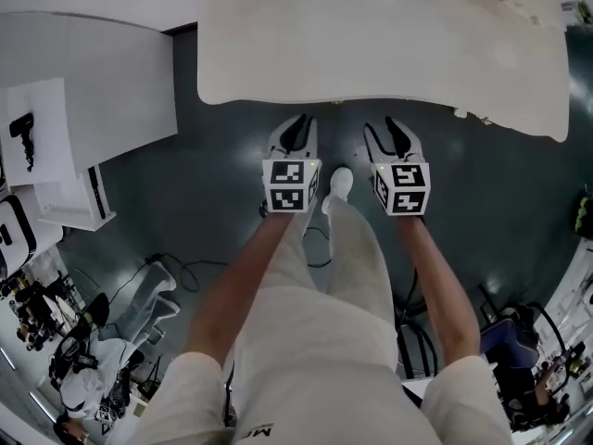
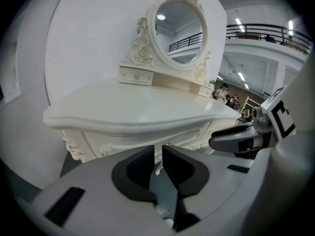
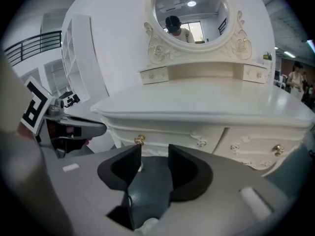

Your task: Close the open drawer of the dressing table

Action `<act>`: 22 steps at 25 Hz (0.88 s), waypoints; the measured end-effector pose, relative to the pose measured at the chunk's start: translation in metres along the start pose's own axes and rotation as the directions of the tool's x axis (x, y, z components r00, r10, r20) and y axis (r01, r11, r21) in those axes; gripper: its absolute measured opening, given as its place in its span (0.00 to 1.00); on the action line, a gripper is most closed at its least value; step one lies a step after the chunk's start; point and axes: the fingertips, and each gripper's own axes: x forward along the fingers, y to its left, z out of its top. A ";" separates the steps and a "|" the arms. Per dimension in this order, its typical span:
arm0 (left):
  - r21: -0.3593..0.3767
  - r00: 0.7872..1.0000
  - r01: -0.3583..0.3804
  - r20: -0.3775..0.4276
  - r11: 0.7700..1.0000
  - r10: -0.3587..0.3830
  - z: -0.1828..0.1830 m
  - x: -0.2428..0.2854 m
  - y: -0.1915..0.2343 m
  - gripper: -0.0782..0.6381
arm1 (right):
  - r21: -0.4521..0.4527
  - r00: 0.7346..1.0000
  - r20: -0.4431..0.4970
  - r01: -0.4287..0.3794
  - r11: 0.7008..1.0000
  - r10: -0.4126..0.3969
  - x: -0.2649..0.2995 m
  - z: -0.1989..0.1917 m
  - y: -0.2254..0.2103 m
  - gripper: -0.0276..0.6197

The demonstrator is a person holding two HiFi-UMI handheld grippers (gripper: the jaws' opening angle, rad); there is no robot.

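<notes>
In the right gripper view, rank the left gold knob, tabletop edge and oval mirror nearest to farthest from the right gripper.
1. Left gold knob, just ahead of the jaws, low left.
2. Tabletop edge, above it.
3. Oval mirror, at the back, top.

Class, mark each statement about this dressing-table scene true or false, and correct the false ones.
1. The dressing table carries an oval mirror. True.
2. The right tongs grip a gold drawer knob. False: the jaws stand apart with nothing between them, and the knob lies beyond them.
3. The left tongs and the right tongs hover side by side in front of the table. True.
4. The dressing table is black. False: it is white.
</notes>
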 end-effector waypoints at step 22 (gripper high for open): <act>0.062 1.000 0.025 0.008 0.998 -0.025 0.050 -0.110 -0.064 0.14 | -0.063 0.998 0.065 -0.015 0.998 0.019 -0.111 0.051 0.050 0.05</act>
